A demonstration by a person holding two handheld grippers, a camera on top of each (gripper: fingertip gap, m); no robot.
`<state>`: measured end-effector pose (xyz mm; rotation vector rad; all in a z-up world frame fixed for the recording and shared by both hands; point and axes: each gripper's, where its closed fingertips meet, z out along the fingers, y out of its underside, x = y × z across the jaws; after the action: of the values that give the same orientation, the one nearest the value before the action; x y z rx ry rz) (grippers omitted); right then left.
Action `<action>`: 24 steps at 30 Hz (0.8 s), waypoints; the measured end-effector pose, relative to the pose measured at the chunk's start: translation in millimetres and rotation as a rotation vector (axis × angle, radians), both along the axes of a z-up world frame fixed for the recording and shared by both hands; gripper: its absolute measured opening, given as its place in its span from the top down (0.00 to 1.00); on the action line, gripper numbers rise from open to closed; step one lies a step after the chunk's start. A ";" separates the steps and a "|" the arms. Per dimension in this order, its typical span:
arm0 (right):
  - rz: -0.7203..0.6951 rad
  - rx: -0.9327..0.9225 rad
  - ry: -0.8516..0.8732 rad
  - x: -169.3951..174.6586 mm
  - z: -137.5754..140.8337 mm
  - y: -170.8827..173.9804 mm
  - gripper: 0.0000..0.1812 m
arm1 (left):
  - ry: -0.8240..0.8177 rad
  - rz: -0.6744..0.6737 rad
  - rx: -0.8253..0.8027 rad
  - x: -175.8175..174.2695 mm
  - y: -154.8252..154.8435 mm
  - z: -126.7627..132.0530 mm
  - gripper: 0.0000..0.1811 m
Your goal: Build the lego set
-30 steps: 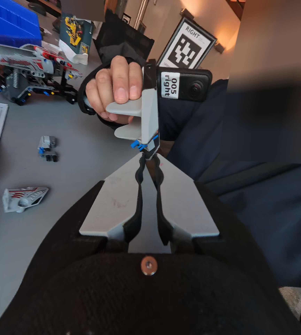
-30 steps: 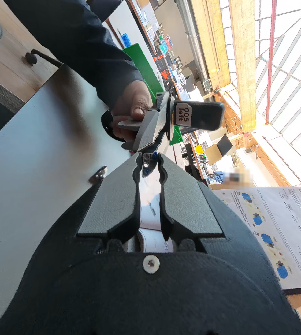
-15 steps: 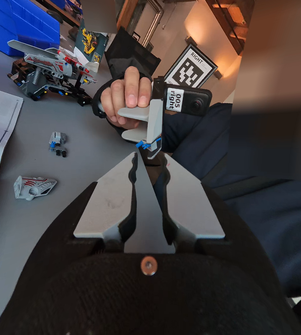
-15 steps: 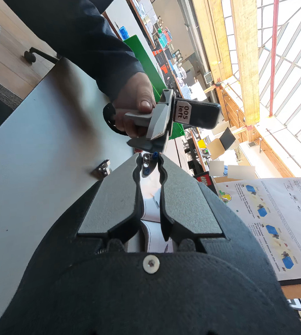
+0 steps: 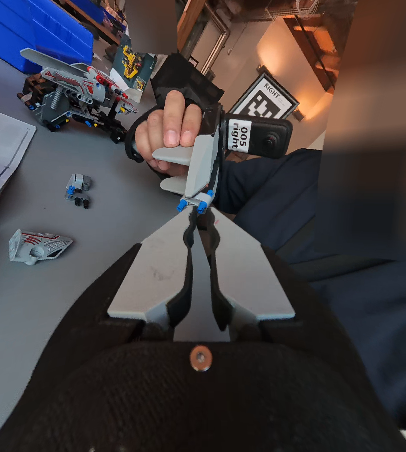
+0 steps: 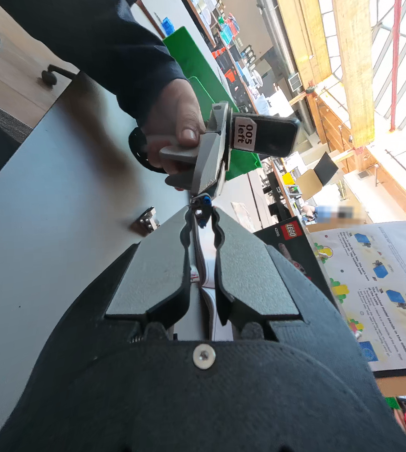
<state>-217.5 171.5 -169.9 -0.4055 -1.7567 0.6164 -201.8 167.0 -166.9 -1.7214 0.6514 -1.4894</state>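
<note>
My left gripper [image 5: 200, 215], loose half a second ago, has closed again onto the grey piece [image 5: 195, 201] that my right gripper [image 6: 200, 211] pinches; likely seating pins.

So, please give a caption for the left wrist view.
Left gripper meets the grey lego piece with blue pins held by the right gripper.

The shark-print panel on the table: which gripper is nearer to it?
Left, by a little. The left gripper is up off the table, right of the shark-print panel. The right gripper meets it tip to tip just beyond, holding a small grey piece.
</note>
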 end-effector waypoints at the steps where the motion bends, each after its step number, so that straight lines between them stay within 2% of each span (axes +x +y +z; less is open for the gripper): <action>1: -0.003 -0.005 -0.010 -0.5 -1.3 0.6 0.93 | -0.002 0.013 -0.001 -0.5 0.9 -1.5 0.97; 5: -0.006 -0.017 0.000 -1.0 0.4 1.4 0.93 | -0.019 0.017 0.014 -3.7 -1.2 -1.1 0.98; 7: 0.009 -0.059 -0.001 1.3 3.6 2.1 0.96 | -0.055 0.004 0.012 -5.2 -4.3 2.5 1.00; 12: 0.037 -0.102 -0.118 3.9 -10.2 1.7 0.97 | -0.017 0.010 -0.019 -4.9 -5.6 -8.7 1.00; 17: 0.013 -0.227 -0.415 5.2 -48.1 4.1 0.97 | 0.322 0.114 -0.008 -25.4 -2.8 -51.6 0.99; 20: -0.015 -0.388 -0.681 8.0 -75.0 7.0 0.97 | 0.599 0.156 0.091 -44.4 -5.8 -72.2 0.90; 22: 0.022 -0.540 -0.852 11.8 -81.1 1.0 0.97 | 0.723 0.151 0.165 -49.6 -7.0 -78.1 0.85; 24: 0.065 -0.687 -1.009 15.5 -79.5 -6.1 0.97 | 0.766 0.141 0.216 -47.6 -6.0 -76.7 0.87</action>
<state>-202.0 165.4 -249.4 -1.3090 -2.4604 1.1953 -249.4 160.9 -243.6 -2.0956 1.0041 -0.5977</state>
